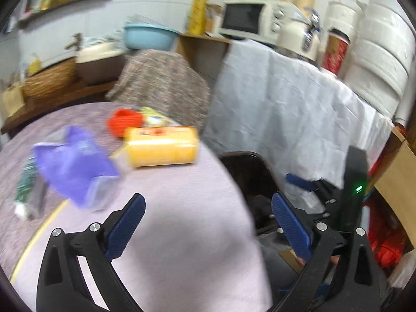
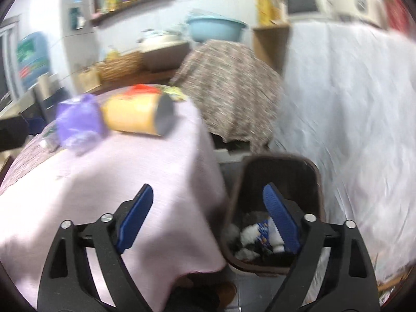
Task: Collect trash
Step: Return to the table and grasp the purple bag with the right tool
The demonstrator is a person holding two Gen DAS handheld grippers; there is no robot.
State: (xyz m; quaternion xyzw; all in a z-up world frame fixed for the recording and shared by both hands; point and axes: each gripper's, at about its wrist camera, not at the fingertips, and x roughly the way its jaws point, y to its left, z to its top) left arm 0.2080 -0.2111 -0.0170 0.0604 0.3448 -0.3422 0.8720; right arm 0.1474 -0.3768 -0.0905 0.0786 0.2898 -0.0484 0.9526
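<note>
Two blurred fisheye views along hand-held grippers, over a table draped in pale lilac cloth (image 1: 182,208).

Left gripper (image 1: 208,223): spread wide, blue ribbed pads well apart, nothing between them, touching nothing. Hovering above the bare near part of the cloth at the table's right edge, with the right pad over the gap beside the table.

Right gripper (image 2: 208,218): likewise splayed fully, empty, touching nothing. Left pad above the cloth's corner; right pad above the mouth of a dark brown trash bin (image 2: 309,166) standing on the floor just beside the table. Inside the bin: crumpled white paper and a blue-and-white wrapper (image 2: 262,231).

Trash on the table, well ahead of both tools: a yellow cylindrical canister (image 1: 161,145) lying on its side, grey end facing the right-hand camera; just beside it a crumpled purple plastic bag (image 1: 72,166); behind the canister something red (image 1: 124,122) and a yellowish packet (image 1: 156,115), too blurred to identify; at the far left a green-printed wrapper (image 1: 26,182).

Beyond: a white sheet (image 1: 286,109) draped over a counter, a white microwave (image 1: 249,18), a light blue basin (image 1: 150,36).
</note>
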